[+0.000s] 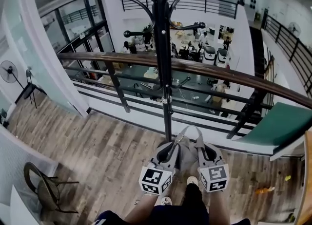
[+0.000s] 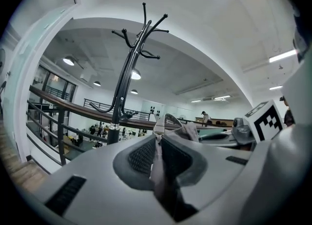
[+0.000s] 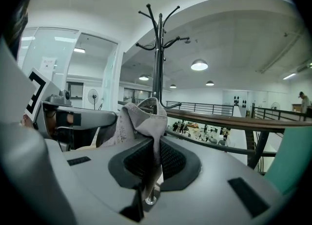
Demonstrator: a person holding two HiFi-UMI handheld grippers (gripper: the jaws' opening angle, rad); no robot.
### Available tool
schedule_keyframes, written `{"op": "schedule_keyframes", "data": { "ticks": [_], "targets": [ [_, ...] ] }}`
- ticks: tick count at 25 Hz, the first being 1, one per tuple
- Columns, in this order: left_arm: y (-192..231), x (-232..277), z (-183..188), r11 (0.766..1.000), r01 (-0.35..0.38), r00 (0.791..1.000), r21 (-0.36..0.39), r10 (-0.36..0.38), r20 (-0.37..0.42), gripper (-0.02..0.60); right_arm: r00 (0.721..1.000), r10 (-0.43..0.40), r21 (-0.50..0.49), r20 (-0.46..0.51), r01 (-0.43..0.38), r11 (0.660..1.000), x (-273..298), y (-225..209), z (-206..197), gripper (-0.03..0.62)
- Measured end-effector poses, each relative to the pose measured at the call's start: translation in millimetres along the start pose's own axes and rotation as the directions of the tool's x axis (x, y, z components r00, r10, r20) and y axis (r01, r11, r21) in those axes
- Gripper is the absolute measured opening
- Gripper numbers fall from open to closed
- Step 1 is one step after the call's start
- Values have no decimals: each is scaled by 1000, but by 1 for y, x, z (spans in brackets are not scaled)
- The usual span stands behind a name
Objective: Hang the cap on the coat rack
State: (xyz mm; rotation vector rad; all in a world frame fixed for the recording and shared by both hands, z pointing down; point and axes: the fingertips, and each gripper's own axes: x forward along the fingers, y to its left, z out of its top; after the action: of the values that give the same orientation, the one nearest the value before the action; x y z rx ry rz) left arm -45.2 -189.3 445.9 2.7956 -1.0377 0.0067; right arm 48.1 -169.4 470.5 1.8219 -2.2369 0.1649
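A grey cap (image 1: 187, 152) hangs stretched between my two grippers, low in the head view, just in front of the person's legs. My left gripper (image 1: 174, 144) is shut on the cap's left side. My right gripper (image 1: 200, 143) is shut on its right side. The black coat rack (image 1: 163, 48) rises straight ahead, its pole foot just beyond the cap and its curved hooks high above. In the left gripper view the cap fabric (image 2: 161, 141) is pinched between the jaws of the left gripper (image 2: 157, 146), with the rack (image 2: 127, 63) up to the left. In the right gripper view the fabric (image 3: 141, 117) bunches above the right gripper (image 3: 155, 157), in front of the rack (image 3: 158, 48).
A railing with a wooden handrail (image 1: 229, 73) runs behind the rack, with a drop to a lower floor beyond. A chair (image 1: 45, 188) stands at lower left and a fan (image 1: 9, 71) at far left. A green panel (image 1: 279, 121) lies on the right. The floor is wood plank.
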Motion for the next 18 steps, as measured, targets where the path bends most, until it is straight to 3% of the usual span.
{"op": "schedule_keyframes", "data": {
  "ticks": [9, 18],
  "targets": [
    [4, 69, 56, 992, -125, 989, -3, 125, 76, 43, 990, 84, -64, 114, -77, 995, 41, -66, 63, 29],
    [18, 139, 66, 966, -257, 962, 15, 254, 102, 43, 973, 196, -89, 124, -186, 979, 101, -123, 74, 29]
  ]
}}
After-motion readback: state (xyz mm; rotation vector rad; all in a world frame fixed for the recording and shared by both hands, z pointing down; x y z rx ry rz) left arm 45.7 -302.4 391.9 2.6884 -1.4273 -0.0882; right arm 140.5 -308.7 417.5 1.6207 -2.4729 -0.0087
